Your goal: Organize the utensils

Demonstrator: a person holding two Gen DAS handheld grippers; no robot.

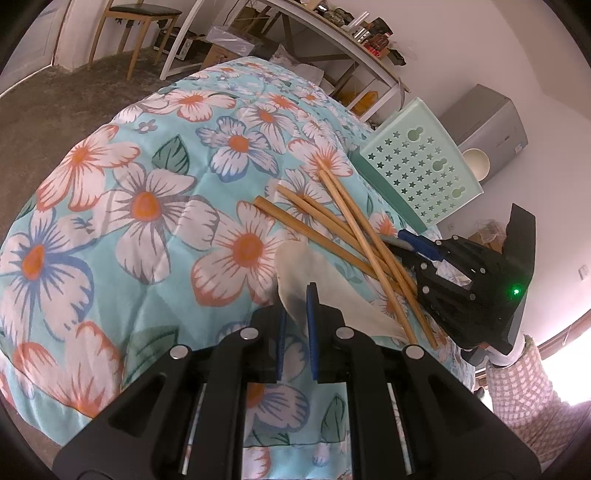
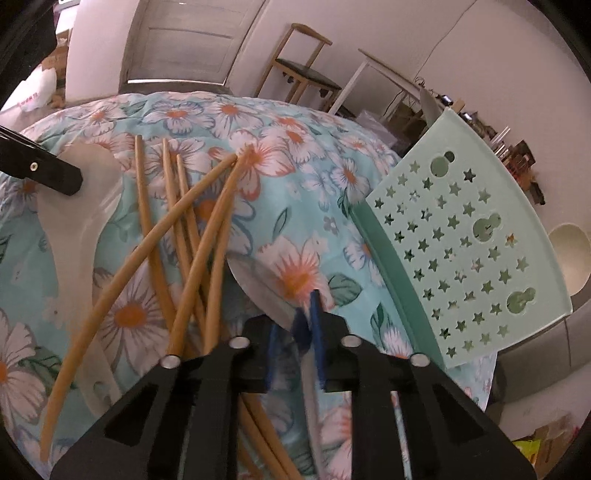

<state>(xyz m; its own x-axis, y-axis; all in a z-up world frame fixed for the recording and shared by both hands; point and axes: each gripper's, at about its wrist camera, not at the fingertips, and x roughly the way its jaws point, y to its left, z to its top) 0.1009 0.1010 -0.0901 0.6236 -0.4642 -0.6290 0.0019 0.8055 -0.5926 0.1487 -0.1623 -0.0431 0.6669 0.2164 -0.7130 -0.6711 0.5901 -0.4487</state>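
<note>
My left gripper is shut on the end of a white spoon, which lies on the floral quilt. Several bamboo chopsticks lie crossed in a pile just right of it. My right gripper reaches in from the right at the pile's near end. In the right wrist view, that gripper is shut on the handle of a shiny metal spoon, beside the chopsticks. The white spoon and a left finger show at the left.
A mint-green utensil holder with star-shaped holes lies tilted on the quilt's right side. A white bowl sits behind it. A chair and a desk stand beyond the bed. A checked sleeve is at the lower right.
</note>
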